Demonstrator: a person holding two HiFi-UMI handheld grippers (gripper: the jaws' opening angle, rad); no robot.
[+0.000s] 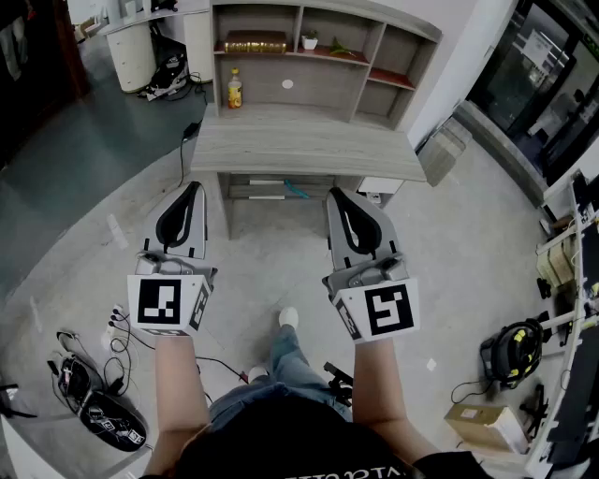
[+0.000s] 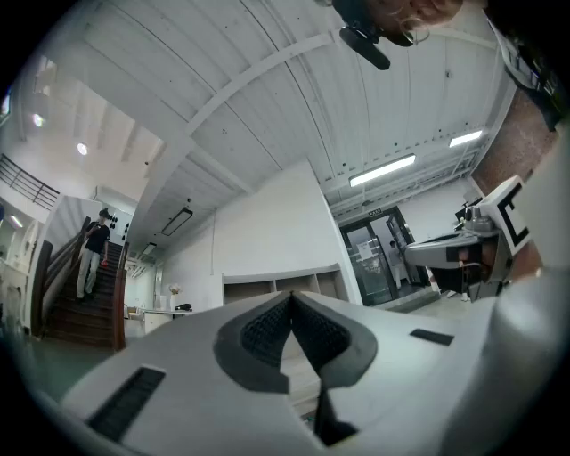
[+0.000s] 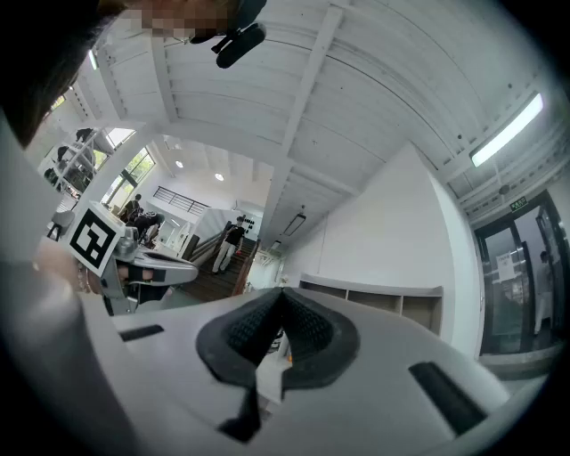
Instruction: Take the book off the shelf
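Observation:
A brown book lies flat on the upper left shelf of the grey shelf unit, which stands on a desk. Both grippers are held side by side well short of the desk, pointing at it. My left gripper is shut with nothing between its jaws, and its own view shows the pads meeting at the tip. My right gripper is shut and empty too, its pads pressed together. The shelf unit shows small and far in both gripper views.
A yellow bottle stands on the desk under the shelves. A small plant pot sits on the middle shelf. Cables and a power strip lie on the floor at left, a cardboard box at right. A person stands on distant stairs.

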